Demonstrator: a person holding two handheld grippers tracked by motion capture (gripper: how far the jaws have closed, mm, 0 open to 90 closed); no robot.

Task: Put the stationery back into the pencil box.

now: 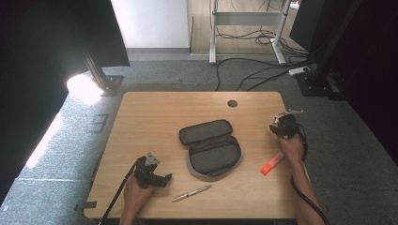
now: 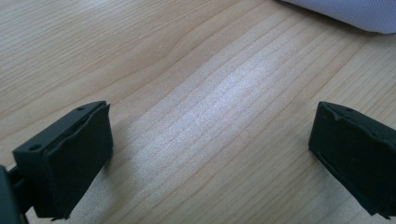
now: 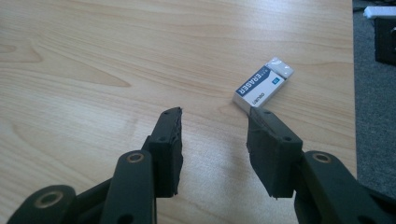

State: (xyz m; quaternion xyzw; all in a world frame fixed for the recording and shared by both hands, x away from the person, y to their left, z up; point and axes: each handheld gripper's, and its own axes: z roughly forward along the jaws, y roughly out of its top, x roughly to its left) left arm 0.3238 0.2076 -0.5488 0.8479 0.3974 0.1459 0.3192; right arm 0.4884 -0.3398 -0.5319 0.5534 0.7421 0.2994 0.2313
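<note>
Room: grey carpeted floor [image 1: 187, 75] with loose black cables and white metal desk legs beyond the table.
Table: light wood-grain table [image 1: 141, 117], rectangular, matt, with a round dark cable hole [image 1: 232, 103] near its far edge.
Eraser: small white block-shaped eraser in a dark blue-and-white printed paper sleeve [image 3: 264, 85], lying flat near the table's right edge, just beyond the right hand-held gripper's jaw tips and a little to the right of the gap.
Right hand-held gripper: black plastic right hand-held gripper [image 3: 215, 126], jaws partly open with nothing between them, bare wood in the gap; in the high view it sits at the far right of the table [image 1: 283, 125].
Left hand-held gripper: left hand-held gripper [image 2: 210, 149], black padded jaws spread wide over bare wood, holding nothing; near front left of the table [image 1: 157, 178].
Case: dark grey fabric pencil case [image 1: 211, 147], unzipped and lying open at the table's middle.
Pen: slim silver metal pen [image 1: 191, 192] near the front edge.
Marker: orange plastic highlighter [image 1: 272, 163] by the right forearm.
</note>
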